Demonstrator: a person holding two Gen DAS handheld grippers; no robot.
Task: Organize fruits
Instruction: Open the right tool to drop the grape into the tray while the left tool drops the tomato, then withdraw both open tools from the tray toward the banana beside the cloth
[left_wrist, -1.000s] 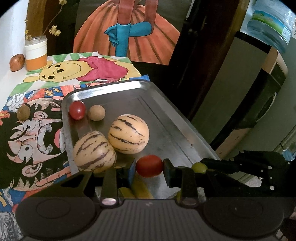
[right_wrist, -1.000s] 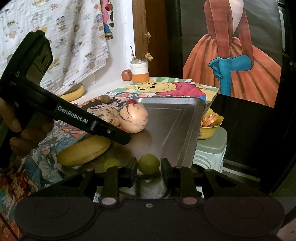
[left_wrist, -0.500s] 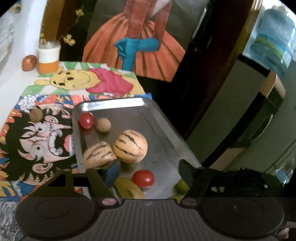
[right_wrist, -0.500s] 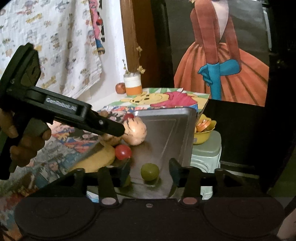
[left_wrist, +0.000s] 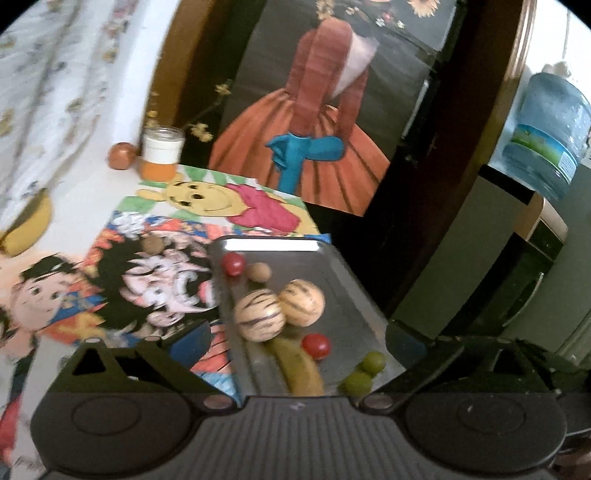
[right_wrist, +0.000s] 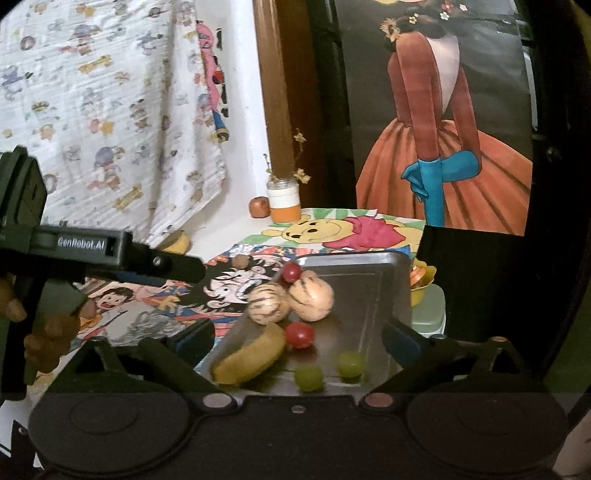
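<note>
A metal tray (left_wrist: 343, 302) (right_wrist: 373, 266) holds two striped melons (left_wrist: 260, 314) (right_wrist: 267, 304), two red tomatoes (left_wrist: 316, 345) (right_wrist: 299, 334), a brown nut (left_wrist: 259, 272), a banana (left_wrist: 301, 369) (right_wrist: 251, 354) and two green fruits (left_wrist: 373, 363) (right_wrist: 351, 363). My left gripper (left_wrist: 295, 345) is open and empty, raised above the tray's near end. My right gripper (right_wrist: 297, 338) is open and empty, also back from the tray. The left gripper's body (right_wrist: 110, 254) shows in the right wrist view at left.
The table carries cartoon mats (left_wrist: 147, 269), a brown nut (left_wrist: 151, 243), another banana (left_wrist: 26, 232) at far left, a jar with dried flowers (left_wrist: 162, 153) and a round brown fruit (left_wrist: 121, 156). A yellow bowl (right_wrist: 423, 280) sits on a stool right of the tray.
Both grippers opened and pulled up and back. The left released a red tomato and the right released a green fruit; both now lie on the tray.
</note>
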